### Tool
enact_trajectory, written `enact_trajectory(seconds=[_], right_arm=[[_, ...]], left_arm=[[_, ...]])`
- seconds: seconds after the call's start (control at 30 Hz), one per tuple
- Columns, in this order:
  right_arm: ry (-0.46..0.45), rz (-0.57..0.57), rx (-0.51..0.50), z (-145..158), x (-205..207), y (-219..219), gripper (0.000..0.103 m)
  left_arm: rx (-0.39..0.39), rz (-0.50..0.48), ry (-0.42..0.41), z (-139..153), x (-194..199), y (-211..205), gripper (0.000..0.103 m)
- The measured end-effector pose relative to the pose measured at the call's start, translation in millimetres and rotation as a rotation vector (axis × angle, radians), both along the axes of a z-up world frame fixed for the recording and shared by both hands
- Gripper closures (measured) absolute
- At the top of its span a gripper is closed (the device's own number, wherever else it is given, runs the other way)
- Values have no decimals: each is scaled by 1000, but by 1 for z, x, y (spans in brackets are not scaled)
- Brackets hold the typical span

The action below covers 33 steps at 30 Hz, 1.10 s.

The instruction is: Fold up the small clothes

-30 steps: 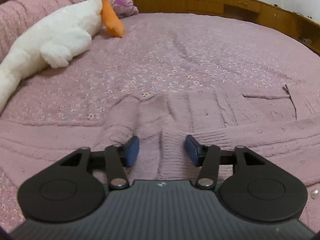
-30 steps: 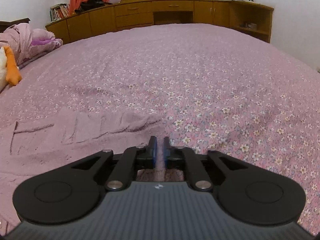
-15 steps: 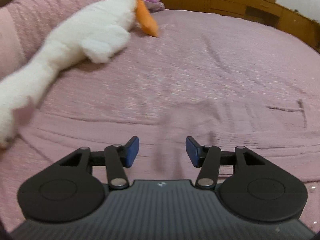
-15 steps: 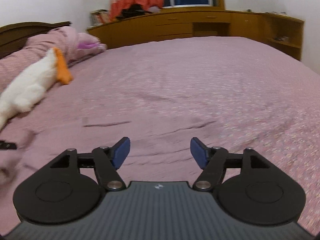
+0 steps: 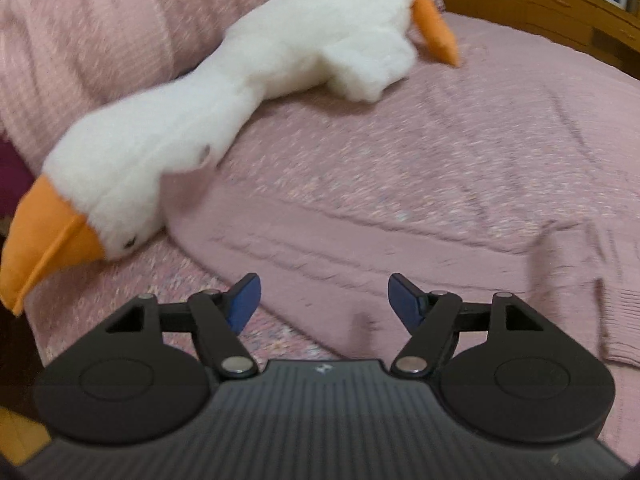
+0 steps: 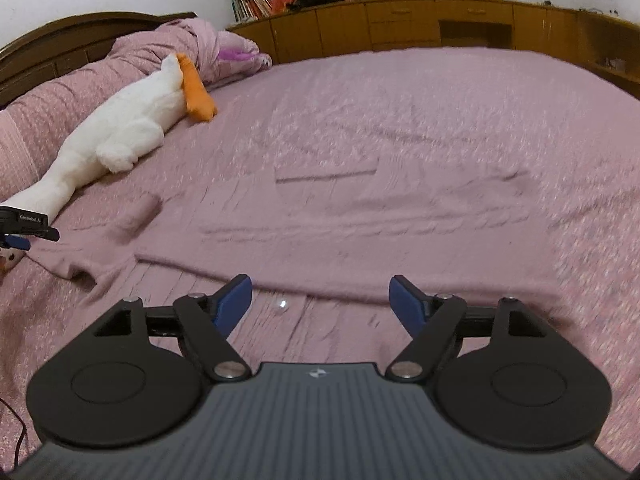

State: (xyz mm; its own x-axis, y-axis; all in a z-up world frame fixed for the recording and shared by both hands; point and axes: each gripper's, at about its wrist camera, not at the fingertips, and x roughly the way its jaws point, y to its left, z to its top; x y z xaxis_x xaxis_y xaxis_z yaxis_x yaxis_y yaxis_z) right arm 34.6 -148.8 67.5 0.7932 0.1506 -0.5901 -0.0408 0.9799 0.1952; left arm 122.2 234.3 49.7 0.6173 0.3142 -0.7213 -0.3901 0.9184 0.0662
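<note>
A pink cable-knit sweater [image 6: 360, 240] lies flat on the bed, one sleeve reaching left towards the goose, with a pearl button [image 6: 282, 304] near its front edge. My right gripper [image 6: 320, 304] hovers over that edge; its jaws are opening and nothing is pinched between them. In the left wrist view the same sweater [image 5: 380, 248] spreads under my left gripper [image 5: 324, 302], whose jaws are also opening wide with no cloth between the blue pads. Part of the left gripper [image 6: 18, 240] shows at the far left edge of the right wrist view.
A long white plush goose [image 5: 240, 80] with an orange beak lies along the pink pillows [image 5: 80, 40], close to the sleeve. The floral pink bedspread [image 6: 440, 100] stretches back to wooden cabinets [image 6: 400, 24]. A dark headboard [image 6: 60, 40] stands at the left.
The right gripper, shut on the sweater's edge a second ago, has let go and spread wide. The left jaws have widened too. Both views have swung left towards the goose.
</note>
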Motion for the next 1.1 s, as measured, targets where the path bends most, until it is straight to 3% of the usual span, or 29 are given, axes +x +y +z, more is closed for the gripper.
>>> enact_trajectory(seconds=[0.27, 0.4, 0.6, 0.67, 0.73, 0.8, 0.93, 1.1], right_arm=[[37, -31, 8, -11, 2, 2, 17], [40, -42, 16, -12, 2, 1, 16], [50, -58, 39, -16, 1, 1, 16], [54, -58, 43, -18, -1, 1, 16], [61, -61, 47, -20, -1, 1, 16], [67, -67, 53, -22, -1, -1, 16], [54, -71, 54, -20, -4, -3, 16], [29, -83, 62, -15, -7, -10, 16]], left_arm=[[-127, 83, 7, -30, 11, 31, 25], [-124, 84, -25, -35, 19, 33, 16], [-74, 52, -45, -43, 32, 30, 17], [-32, 9, -53, -45, 31, 23, 26], [-27, -35, -74, -44, 26, 18, 46], [-50, -77, -93, -42, 23, 15, 83], [-34, -81, -147, -28, 14, 12, 84], [19, -12, -254, 6, -5, 16, 84]])
